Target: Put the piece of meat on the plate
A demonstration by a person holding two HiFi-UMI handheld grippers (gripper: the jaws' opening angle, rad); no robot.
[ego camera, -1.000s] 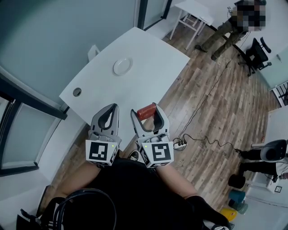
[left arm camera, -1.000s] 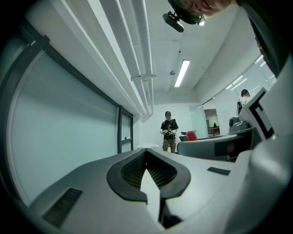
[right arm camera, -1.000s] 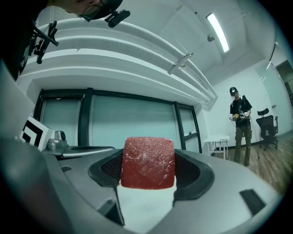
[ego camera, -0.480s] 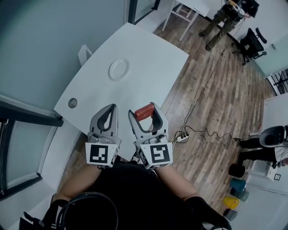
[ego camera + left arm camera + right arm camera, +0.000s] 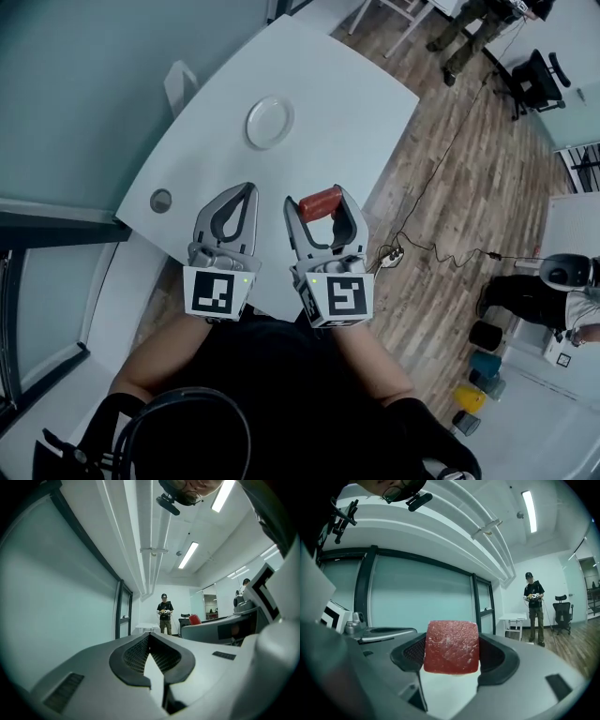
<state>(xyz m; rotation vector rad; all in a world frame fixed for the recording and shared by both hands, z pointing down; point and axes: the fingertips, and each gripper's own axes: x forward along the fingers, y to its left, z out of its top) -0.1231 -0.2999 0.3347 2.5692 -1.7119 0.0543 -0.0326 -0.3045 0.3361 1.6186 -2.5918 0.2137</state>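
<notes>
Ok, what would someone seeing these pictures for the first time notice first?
The red piece of meat stands out most, clamped between the jaws of the right gripper, which the person holds out in front. Next comes the empty white plate farther out on the white table. The left gripper sits beside the right one, jaws together on nothing.

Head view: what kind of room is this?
Probably an office or lab space: a white table, a black office chair on a wood-look floor, and a glass wall with dark frames.
</notes>
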